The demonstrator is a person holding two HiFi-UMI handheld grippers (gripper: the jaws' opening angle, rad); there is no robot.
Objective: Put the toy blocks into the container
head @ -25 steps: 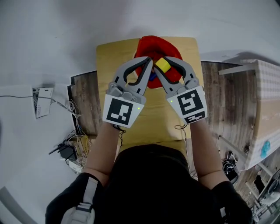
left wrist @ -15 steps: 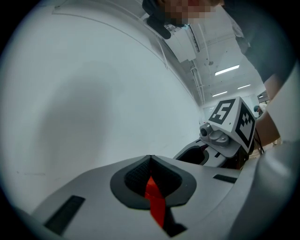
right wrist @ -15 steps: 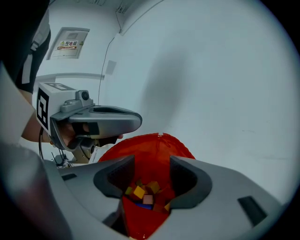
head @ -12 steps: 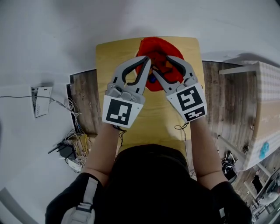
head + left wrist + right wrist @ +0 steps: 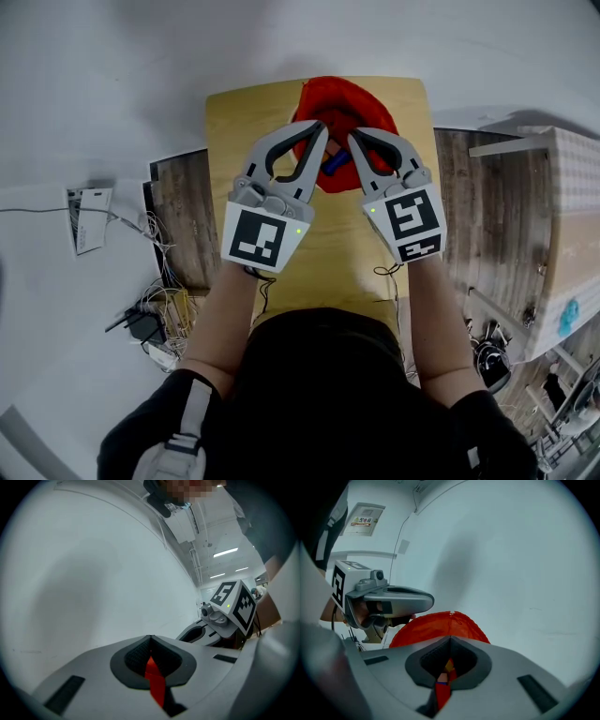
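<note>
Right hand-held gripper [image 5: 354, 139] has just closed again, empty, over the red container [image 5: 373, 105] on the bench [image 5: 239, 122]. The yellow block it held 1 second ago has left its jaws, evidently dropped inside near a blue block [image 5: 336, 161]. Left hand-held gripper [image 5: 321, 129] is closed, empty.

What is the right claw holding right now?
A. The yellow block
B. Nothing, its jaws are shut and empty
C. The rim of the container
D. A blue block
B: in the right gripper view, the right claw has just closed its jaws, which meet tip to tip with no block between them, above the red container.
</note>
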